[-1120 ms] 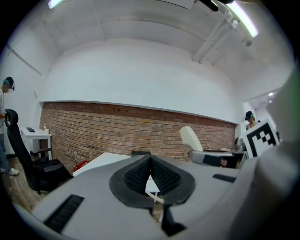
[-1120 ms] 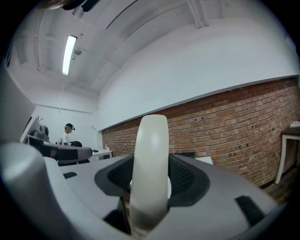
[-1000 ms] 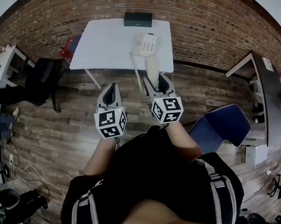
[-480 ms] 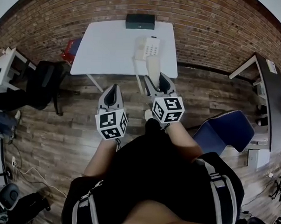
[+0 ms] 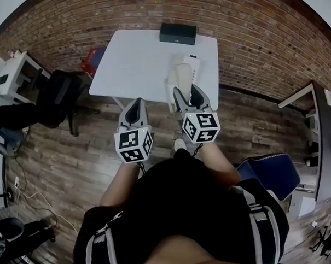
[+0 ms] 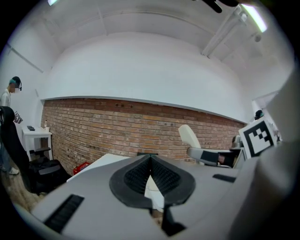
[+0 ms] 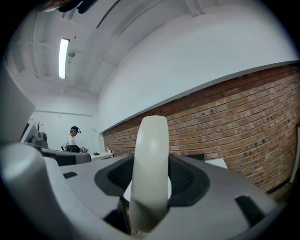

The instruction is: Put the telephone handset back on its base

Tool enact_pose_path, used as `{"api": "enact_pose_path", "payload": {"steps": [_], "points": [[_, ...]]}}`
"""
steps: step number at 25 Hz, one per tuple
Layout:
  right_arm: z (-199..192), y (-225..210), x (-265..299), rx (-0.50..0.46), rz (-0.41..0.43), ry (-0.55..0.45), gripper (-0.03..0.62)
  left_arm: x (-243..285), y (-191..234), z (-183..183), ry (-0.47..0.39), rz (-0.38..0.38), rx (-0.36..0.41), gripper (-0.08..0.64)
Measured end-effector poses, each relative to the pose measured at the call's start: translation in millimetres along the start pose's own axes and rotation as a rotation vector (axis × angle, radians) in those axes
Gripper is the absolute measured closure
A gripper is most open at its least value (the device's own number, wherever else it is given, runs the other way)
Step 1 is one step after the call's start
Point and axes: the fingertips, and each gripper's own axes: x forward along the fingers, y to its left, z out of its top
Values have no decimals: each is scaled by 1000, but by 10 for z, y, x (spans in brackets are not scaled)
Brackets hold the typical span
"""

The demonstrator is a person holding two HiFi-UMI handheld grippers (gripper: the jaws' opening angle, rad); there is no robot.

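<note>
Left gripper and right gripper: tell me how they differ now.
1. The right gripper is shut on the cream handset. The left gripper has its jaws together on nothing.
2. In the head view the right gripper lines up with the phone base, while the left gripper faces bare table.
Both are grey, carry a marker cube and point toward the table.

Place: office-like workroom
Walls: red brick [image 5: 260, 42]
Furniture: white desk [image 5: 135, 59], black office chair [image 5: 60, 95], blue chair [image 5: 268, 173]
Floor: wood planks [image 5: 73, 154]

Grey left gripper [image 5: 134, 102], grey right gripper [image 5: 186, 90], black-white marker cubes [image 5: 133, 146], black striped-sleeve top [image 5: 177, 210]
</note>
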Motion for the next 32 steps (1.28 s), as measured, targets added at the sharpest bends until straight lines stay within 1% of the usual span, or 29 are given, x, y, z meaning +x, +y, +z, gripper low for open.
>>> {"api": "enact_pose_path", "payload": {"steps": [4, 10, 20, 27, 32], "points": [[23, -153, 264, 18, 14, 16, 388, 246, 74, 34, 13, 30, -5, 558], [-45, -415, 600, 58, 30, 63, 388, 616, 94, 82, 32, 64, -14, 558], [-15, -982, 1125, 95, 58, 95, 388, 1374, -88, 187, 51, 75, -1, 558], [-129, -1339, 1421, 136, 85, 139, 388, 1875, -284, 155, 76, 65, -2, 558], [-271, -1504, 1607, 178, 87, 183, 388, 2114, -253, 111, 96, 72, -3, 558]]}}
